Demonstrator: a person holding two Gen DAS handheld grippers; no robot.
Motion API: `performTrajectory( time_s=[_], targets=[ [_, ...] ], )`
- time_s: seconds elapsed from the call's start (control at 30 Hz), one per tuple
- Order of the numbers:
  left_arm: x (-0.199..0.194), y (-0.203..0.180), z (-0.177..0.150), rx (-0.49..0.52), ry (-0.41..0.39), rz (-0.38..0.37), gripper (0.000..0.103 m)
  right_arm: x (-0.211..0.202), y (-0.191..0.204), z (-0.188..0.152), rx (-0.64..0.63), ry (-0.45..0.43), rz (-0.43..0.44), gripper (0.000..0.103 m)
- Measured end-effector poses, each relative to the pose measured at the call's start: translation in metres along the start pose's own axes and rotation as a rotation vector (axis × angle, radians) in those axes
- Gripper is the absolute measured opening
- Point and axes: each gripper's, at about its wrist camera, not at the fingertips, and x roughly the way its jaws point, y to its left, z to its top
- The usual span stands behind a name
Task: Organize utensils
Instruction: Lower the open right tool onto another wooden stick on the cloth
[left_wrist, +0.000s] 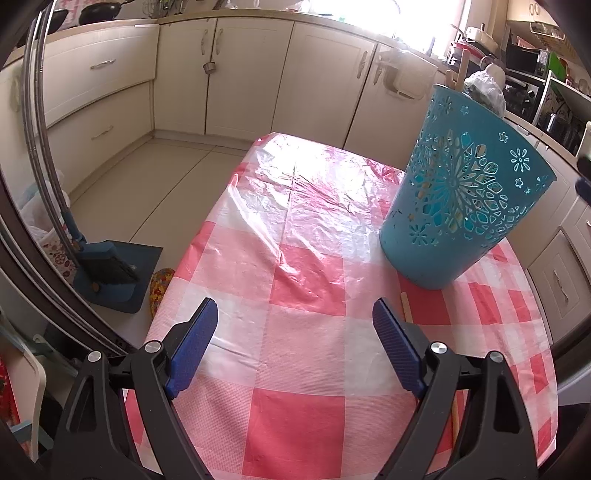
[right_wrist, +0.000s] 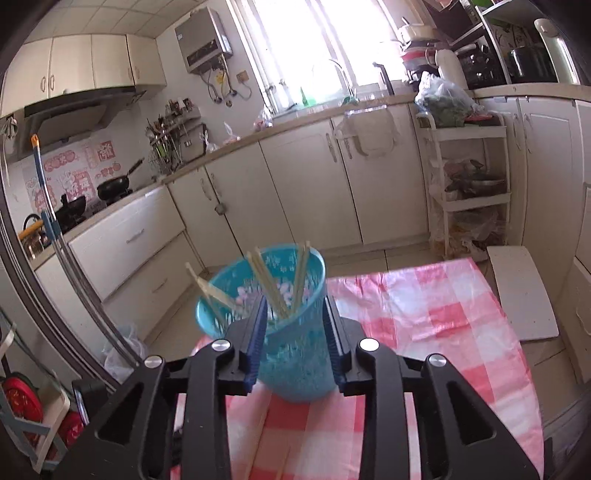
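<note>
We take the wooden chopstick (left_wrist: 406, 305) lying flat on the bench (left_wrist: 295, 417) as the thing left to sort; only its end shows, its long axis running toward us from the foot of the teal basket (left_wrist: 461, 192), which already holds several chopsticks (right_wrist: 269, 284) standing slanted; it lies just to the right of our left hand-held gripper (left_wrist: 295, 317), whose jaws are spread wide with nothing between them; our right hand-held gripper (right_wrist: 295, 314) is partly open and empty, the basket just ahead of it; we judge the left hand nearer, and it would need to shift right and line its pads across the stick.
</note>
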Motion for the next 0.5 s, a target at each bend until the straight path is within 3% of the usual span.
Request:
performTrajectory(
  time_s=[0.23,0.37,0.5],
  targets=[
    [0.000,0.000,-0.001,0.001,0.001,0.009,0.082,0.030,0.002,-0.091,-0.038,0.316,-0.041,0.033],
    [0.001,0.000,-0.001,0.001,0.003,0.013,0.083,0.046,0.013,-0.115,-0.070,0.408,-0.046,0.033],
    [0.001,0.000,-0.002,0.000,0.004,0.014,0.083,0.048,0.027,-0.122,-0.122,0.417,-0.060,0.033]
  ],
)
